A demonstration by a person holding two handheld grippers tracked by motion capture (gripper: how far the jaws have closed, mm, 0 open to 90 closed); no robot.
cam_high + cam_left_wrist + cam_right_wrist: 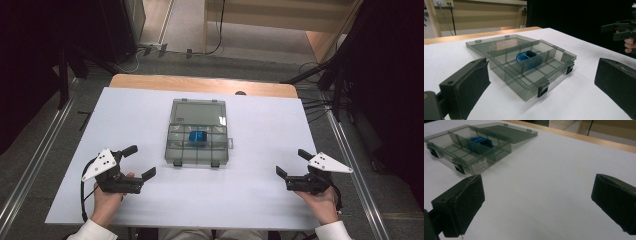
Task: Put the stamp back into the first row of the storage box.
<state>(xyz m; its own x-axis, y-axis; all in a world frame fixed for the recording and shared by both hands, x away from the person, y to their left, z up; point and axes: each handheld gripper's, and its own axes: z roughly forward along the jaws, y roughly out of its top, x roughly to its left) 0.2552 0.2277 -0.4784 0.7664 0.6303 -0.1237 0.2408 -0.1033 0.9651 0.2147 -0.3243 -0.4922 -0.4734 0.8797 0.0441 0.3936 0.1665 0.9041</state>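
Note:
A smoky clear compartment box (197,150) lies in the middle of the white table (270,130), its lid (198,111) folded flat behind it. A blue object (198,136) sits in a middle compartment, and it is also in the left gripper view (526,58) and the right gripper view (481,143). My left gripper (140,161) is held near the box's front left corner, open and holding nothing. My right gripper (292,163) is off to the box's front right, also open and holding nothing. Both stay apart from the box (534,75).
The table's wooden far edge (200,82) has a small dark spot (240,93) on it. Two black latches (543,88) stick out from the box's front wall, and a white label (479,165) is on its side. Dark stands and cables surround the table.

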